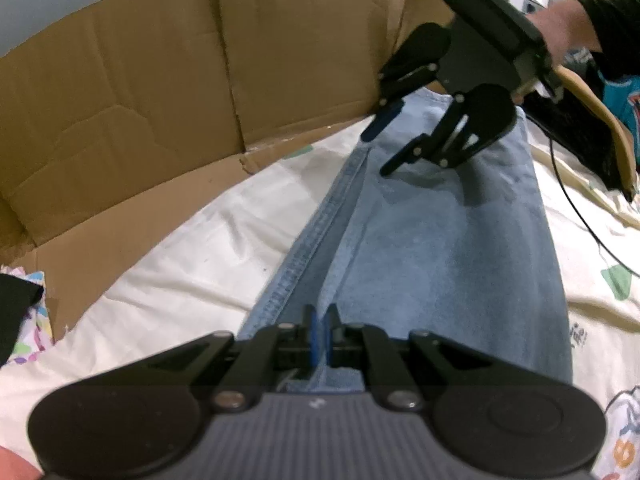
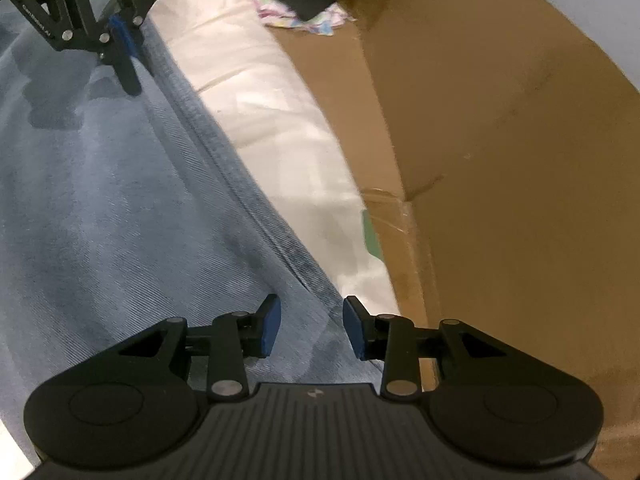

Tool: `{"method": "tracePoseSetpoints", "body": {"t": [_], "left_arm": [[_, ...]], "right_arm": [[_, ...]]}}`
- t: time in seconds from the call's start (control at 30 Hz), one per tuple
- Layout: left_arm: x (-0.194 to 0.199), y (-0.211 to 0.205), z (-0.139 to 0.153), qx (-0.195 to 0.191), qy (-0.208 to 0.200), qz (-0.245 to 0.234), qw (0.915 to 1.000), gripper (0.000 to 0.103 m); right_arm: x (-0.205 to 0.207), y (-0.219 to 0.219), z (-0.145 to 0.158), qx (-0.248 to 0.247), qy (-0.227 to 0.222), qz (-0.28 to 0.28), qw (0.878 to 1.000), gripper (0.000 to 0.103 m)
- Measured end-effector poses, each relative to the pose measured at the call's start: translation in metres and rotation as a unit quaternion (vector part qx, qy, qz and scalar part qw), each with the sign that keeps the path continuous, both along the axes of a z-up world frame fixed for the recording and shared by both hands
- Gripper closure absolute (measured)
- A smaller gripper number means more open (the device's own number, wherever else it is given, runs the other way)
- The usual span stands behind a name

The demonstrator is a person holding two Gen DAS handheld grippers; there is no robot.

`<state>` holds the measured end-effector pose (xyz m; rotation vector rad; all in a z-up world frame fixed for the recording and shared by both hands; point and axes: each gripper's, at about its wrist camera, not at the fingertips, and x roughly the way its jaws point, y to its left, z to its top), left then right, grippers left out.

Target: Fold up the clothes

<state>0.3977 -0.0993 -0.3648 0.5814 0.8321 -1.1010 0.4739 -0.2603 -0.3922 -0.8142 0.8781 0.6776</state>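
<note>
Light blue jeans (image 1: 448, 240) lie folded lengthwise on a white printed sheet (image 1: 192, 272), with a stitched seam along their left edge. At the bottom of the left wrist view, my left gripper (image 1: 320, 338) is shut on the near end of the jeans, a sliver of denim showing between its blue pads. The right wrist view shows the left gripper (image 2: 127, 68) too, top left, its tips closed on the seam edge. My right gripper (image 2: 313, 330) stands open over the jeans (image 2: 120, 208) near the seam, with nothing pinched. It also hangs open over the far end of the jeans, where a person's hand holds the right gripper (image 1: 382, 146).
A brown cardboard wall (image 1: 160, 100) curves round the far side of the sheet. A black cable (image 1: 580, 216) and a wooden curved piece (image 1: 616, 136) lie at the right. A colourful cloth with a dark item (image 2: 304, 4) sits by the cardboard.
</note>
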Motion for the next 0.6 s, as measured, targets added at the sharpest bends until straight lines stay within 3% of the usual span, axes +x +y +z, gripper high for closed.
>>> {"method": "tracePoseSetpoints", "body": {"t": [0.17,0.33,0.43,0.6], "left_arm": [[-0.015,-0.004,0.001,0.015,-0.027,-0.031,0.999,0.099],[-0.013,-0.001,-0.002,0.011,-0.028,-0.025,0.9992,0.1],[-0.013,0.0,-0.001,0.01,-0.03,-0.022,0.9993,0.099],[-0.01,0.002,0.002,0.002,-0.036,-0.009,0.9993,0.1]], "right_arm": [[0.007,0.009,-0.005,-0.016,0.017,0.031,0.999,0.062],[0.013,0.008,-0.008,-0.013,0.036,0.042,0.998,0.063],[0.014,0.008,-0.009,-0.003,0.058,0.039,0.998,0.082],[0.007,0.008,-0.008,-0.002,0.045,0.04,0.998,0.098]]}}
